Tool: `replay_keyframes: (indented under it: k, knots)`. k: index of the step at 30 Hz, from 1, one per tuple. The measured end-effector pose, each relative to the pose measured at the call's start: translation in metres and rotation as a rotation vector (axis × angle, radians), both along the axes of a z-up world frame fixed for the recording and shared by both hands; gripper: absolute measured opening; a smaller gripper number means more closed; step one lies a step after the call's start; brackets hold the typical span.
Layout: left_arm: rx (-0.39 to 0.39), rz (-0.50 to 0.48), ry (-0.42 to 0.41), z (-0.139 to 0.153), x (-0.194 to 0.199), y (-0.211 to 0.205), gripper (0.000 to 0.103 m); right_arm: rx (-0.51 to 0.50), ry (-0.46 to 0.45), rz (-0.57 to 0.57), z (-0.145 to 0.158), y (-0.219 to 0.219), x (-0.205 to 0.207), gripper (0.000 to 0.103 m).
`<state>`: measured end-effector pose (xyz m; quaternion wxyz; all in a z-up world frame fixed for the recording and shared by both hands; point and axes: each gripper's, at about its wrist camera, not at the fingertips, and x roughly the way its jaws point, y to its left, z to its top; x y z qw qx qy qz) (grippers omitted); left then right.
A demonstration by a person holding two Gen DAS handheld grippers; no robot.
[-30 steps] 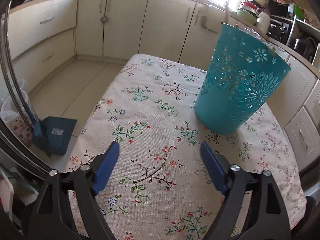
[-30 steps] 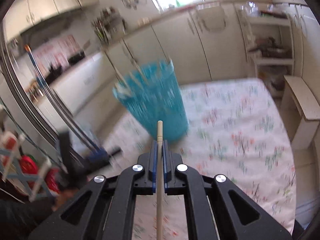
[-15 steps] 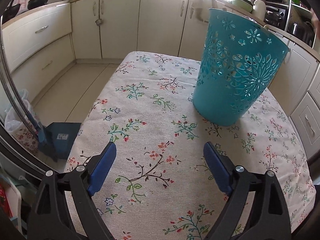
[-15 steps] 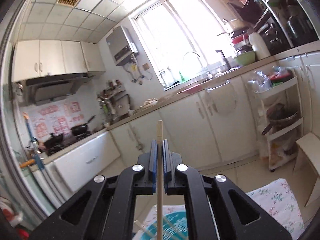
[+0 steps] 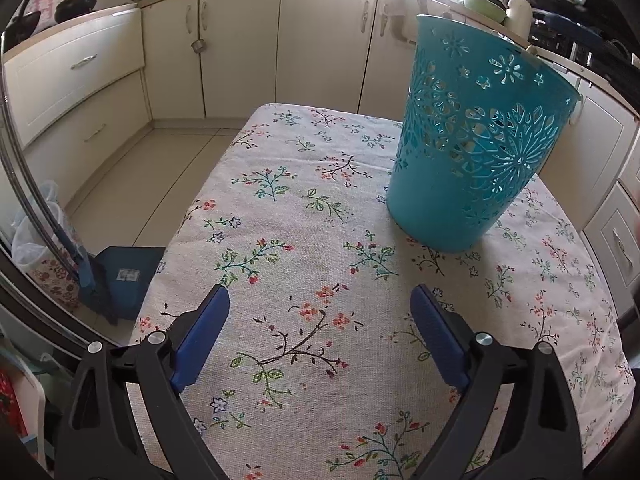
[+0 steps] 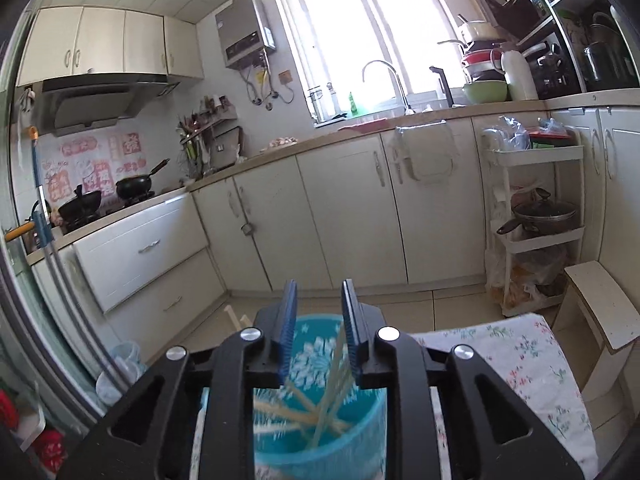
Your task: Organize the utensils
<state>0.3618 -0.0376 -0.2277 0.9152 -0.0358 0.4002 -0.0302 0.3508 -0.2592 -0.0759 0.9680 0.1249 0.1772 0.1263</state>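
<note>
Kitchen table [image 5: 320, 208]: right tongs [image 6: 318, 304] opening, empty, above basket [image 6: 360, 436].

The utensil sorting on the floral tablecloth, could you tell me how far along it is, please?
Done: several wooden chopsticks lie inside the teal perforated plastic bin. In hand: nothing; the right hand-held gripper is opening above the bin, the left hand-held gripper is open. Left: no loose utensils show on the floral tablecloth.

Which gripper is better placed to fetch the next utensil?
Left, probably: the left gripper is wide open and empty above the tablecloth, though no utensil shows there. The right gripper, jaws opening, is above the basket.
</note>
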Motion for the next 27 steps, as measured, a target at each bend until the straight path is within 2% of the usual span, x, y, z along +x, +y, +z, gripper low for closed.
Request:
replay_keyframes:
  k: [6,7,10,13,14,16,22,27]
  knots:
    - [0.05,0.011,-0.018,0.005,-0.006,-0.002,0.091,0.002,0.157,0.038,-0.024,-0.005,-0.062,0.049]
    - [0.063,0.013,-0.02,0.007,-0.01,-0.002,0.091,-0.006,0.188,0.033,-0.03,-0.005,-0.071,0.056]
    - [0.077,0.006,-0.032,0.016,-0.023,-0.003,0.092,-0.016,0.278,-0.003,-0.043,-0.006,-0.095,0.068]
    - [0.094,-0.008,-0.057,0.032,-0.04,-0.005,0.094,-0.023,0.351,-0.04,-0.05,-0.006,-0.114,0.075]
    - [0.101,-0.009,-0.066,0.038,-0.047,-0.005,0.095,-0.024,0.357,-0.049,-0.049,-0.005,-0.119,0.077]
    - [0.1,-0.01,-0.082,0.053,-0.062,-0.004,0.095,-0.028,0.37,-0.069,-0.045,-0.004,-0.132,0.087]
    - [0.097,-0.024,-0.079,0.1,-0.103,0.003,0.095,-0.041,0.329,-0.09,-0.004,0.005,-0.158,0.096]
    - [0.11,-0.057,-0.147,0.145,-0.149,0.007,0.095,-0.033,0.247,-0.064,0.037,0.016,-0.189,0.096]
